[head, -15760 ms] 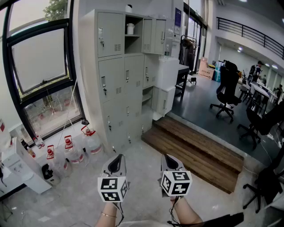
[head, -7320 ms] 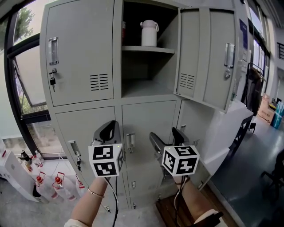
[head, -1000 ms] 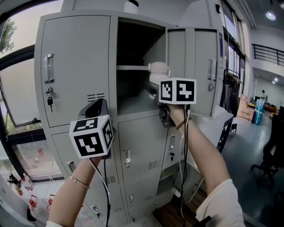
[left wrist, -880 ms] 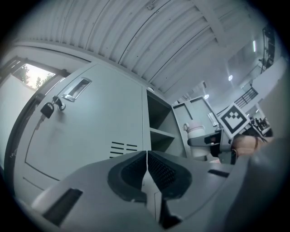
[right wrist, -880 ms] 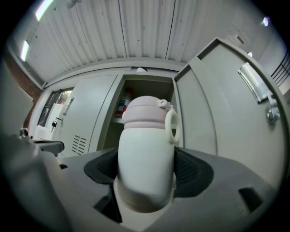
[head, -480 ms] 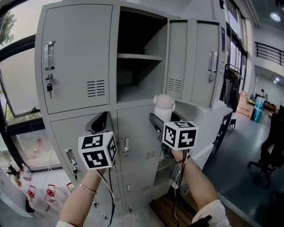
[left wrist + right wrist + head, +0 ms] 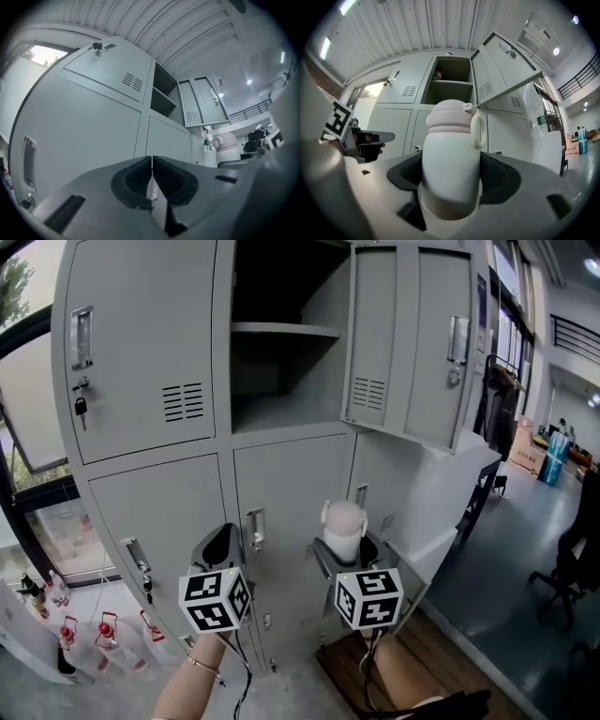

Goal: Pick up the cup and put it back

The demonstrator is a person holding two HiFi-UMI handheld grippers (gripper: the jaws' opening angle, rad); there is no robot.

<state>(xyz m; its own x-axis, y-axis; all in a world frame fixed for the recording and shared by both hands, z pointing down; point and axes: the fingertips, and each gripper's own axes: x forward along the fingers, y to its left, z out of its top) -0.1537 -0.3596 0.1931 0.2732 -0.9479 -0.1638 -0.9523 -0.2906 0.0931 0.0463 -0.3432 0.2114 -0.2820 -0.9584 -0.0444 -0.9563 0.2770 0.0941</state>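
Note:
The cup is a white bottle with a pale pink lid and a loop handle. It stands upright between the jaws of my right gripper, in front of a lower locker door. In the right gripper view both pads press the cup's sides, so my right gripper is shut on it. My left gripper hangs level with it to the left, holding nothing. Its pads meet in the left gripper view, where that gripper is shut. The open locker compartment with its shelf is well above both.
The compartment's door stands swung out to the right, above the right gripper. Several water jugs stand on the floor at lower left by the window. A wooden step lies below, and an office chair is far right.
Both grippers have dropped from the height of the open compartment to the lower doors. The cup came down with the right gripper, away from the shelf.

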